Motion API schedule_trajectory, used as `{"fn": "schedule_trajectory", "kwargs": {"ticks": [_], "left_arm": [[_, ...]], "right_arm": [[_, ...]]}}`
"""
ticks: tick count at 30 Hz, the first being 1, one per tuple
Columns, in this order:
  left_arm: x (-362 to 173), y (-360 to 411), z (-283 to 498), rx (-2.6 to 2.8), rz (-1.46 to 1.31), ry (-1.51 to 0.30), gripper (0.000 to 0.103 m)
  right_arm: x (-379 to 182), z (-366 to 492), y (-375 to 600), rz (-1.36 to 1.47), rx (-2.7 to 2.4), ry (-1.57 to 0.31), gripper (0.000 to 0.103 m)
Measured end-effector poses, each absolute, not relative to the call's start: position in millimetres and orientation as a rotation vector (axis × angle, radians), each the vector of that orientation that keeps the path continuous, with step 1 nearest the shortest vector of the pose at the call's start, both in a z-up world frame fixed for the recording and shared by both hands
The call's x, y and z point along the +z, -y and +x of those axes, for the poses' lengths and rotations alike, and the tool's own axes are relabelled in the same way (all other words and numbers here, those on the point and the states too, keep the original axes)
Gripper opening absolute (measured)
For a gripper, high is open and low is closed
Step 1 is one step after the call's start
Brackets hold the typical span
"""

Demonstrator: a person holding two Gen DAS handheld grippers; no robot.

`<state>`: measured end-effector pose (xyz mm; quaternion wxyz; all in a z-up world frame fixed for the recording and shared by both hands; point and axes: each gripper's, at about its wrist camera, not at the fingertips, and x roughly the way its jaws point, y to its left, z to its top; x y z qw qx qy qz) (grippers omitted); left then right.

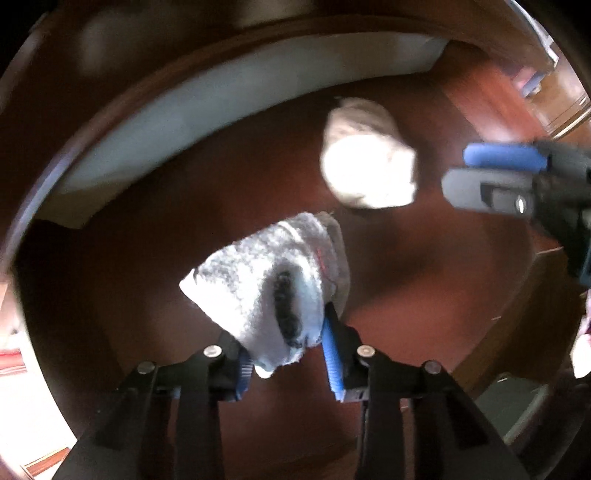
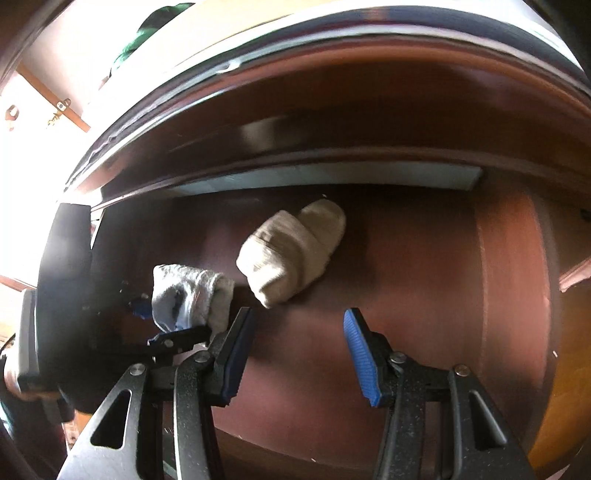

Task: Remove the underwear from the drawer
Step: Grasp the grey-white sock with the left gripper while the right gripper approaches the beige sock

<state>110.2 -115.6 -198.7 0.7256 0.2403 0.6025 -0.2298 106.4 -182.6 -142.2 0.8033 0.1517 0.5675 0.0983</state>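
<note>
A grey and white rolled bundle of underwear (image 1: 273,284) sits between the blue pads of my left gripper (image 1: 290,354), which is shut on it just above the drawer's floor. The right wrist view shows that same bundle (image 2: 192,295) in the left gripper (image 2: 160,325) at the left. A second, beige rolled bundle (image 1: 369,162) (image 2: 295,251) lies loose on the reddish-brown drawer floor (image 2: 424,277). My right gripper (image 2: 297,325) hangs open just in front of the beige bundle with nothing between its fingers. It enters the left wrist view from the right (image 1: 461,173).
The drawer has a pale back wall (image 1: 184,122) (image 2: 332,177) and a wooden right side (image 2: 517,280). The dark cabinet front (image 2: 332,110) overhangs the back of the drawer. Something green (image 2: 147,33) lies on top, far left.
</note>
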Motion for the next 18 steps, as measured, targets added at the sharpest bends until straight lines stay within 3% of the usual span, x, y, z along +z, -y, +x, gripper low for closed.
{"fn": "schedule_trajectory", "kwargs": {"ticks": [18], "left_arm": [[-196, 77, 121, -0.411, 0.308, -1.356, 0.031]], "right_arm": [[-161, 146, 78, -0.251, 0.295, -1.259, 0.053]]}}
